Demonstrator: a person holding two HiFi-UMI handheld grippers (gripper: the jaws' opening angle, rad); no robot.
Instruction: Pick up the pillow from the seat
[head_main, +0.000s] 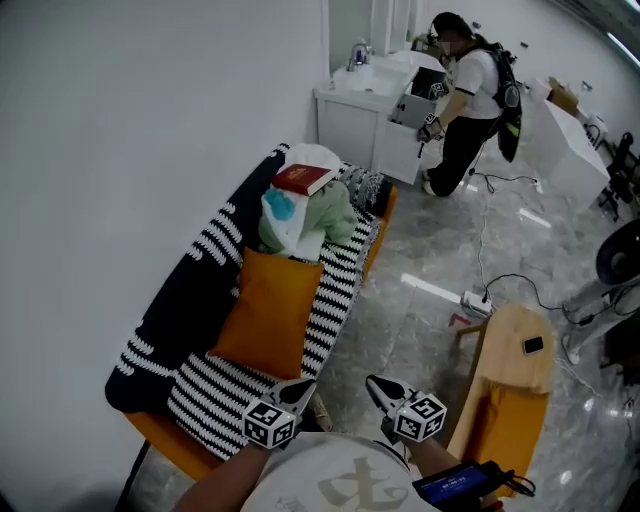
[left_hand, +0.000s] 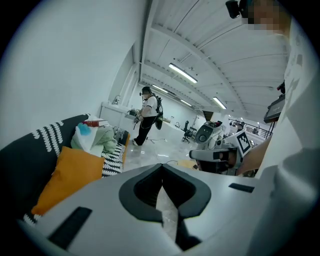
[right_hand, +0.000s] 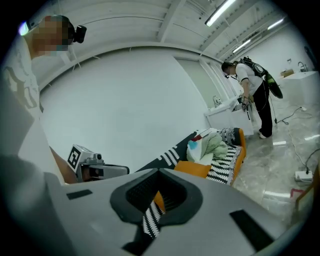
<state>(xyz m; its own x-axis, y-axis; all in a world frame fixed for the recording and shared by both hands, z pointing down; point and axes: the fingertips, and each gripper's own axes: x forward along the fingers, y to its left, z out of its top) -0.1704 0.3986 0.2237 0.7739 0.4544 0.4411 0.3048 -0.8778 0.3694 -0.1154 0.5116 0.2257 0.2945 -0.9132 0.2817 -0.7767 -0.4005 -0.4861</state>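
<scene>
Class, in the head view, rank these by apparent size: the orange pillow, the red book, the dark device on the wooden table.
1. orange pillow
2. red book
3. dark device
The book lies farther from the camera.

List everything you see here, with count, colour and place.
pillow: one, orange, on the sofa seat
sofa: one, orange under black-and-white striped cover, against the wall
clothes pile: one, green and white, on seat beyond pillow
book: one, red, atop the clothes pile
cabinet: one, white, past the sofa
person: one, white top, bending at cabinet
wooden table: one, light brown, right of sofa
left gripper: one, grey, at sofa's near end, shut, empty
right gripper: one, grey, beside it, shut, empty
</scene>
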